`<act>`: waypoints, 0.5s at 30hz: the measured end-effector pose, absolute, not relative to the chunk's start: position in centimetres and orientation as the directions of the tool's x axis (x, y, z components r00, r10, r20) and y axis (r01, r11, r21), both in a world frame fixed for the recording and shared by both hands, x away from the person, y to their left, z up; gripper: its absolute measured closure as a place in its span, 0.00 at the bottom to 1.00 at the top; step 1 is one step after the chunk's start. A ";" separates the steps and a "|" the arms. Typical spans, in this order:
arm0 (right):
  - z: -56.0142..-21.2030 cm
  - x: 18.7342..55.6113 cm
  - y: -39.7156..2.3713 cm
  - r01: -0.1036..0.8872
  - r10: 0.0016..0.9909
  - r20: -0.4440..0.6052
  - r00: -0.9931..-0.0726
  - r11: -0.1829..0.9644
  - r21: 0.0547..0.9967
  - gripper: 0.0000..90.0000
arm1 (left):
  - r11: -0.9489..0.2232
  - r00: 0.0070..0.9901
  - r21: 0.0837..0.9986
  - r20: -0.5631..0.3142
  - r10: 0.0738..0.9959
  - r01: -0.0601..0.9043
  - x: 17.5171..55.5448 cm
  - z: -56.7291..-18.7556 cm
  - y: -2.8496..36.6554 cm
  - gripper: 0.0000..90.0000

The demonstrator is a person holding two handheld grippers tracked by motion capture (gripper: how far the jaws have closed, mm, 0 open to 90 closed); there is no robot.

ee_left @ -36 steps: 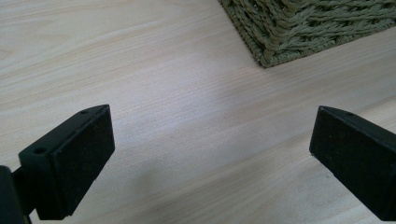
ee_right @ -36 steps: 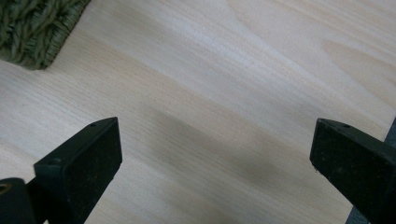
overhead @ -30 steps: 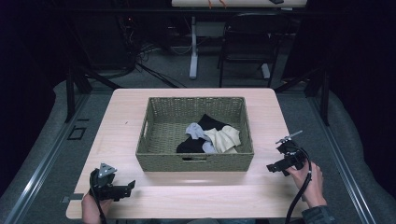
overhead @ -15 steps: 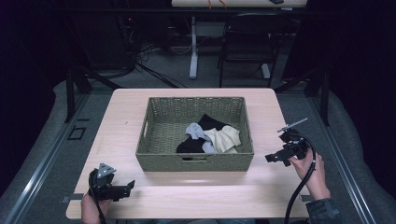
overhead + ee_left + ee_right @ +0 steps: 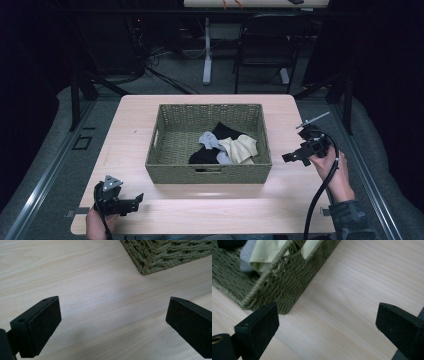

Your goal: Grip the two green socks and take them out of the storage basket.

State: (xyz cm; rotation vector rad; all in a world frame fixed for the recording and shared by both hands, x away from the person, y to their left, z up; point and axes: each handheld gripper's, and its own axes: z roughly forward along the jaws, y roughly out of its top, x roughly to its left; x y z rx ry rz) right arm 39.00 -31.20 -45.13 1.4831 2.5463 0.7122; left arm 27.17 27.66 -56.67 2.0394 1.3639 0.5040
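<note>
Right tongs [image 5: 292, 157] gape wide and empty at three o'clock of the wicker basket [image 5: 207, 172]; left tongs [image 5: 134, 203] spread empty over the desk [image 5: 250, 210] at seven o'clock.

High view: overhead, facing forward across the table [image 5: 300, 107]. Both gripper views sit low and close over the tabletop; each catches a corner of the woven basket [image 5: 165, 167], shared with overhead.
</note>
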 end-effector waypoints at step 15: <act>-40.7 41.3 -27.7 0.741 0.797 0.130 -0.590 0.470 0.479 0.05 | -0.266 0.387 0.683 -0.027 0.922 0.680 27.1 -56.7 27.7 0.00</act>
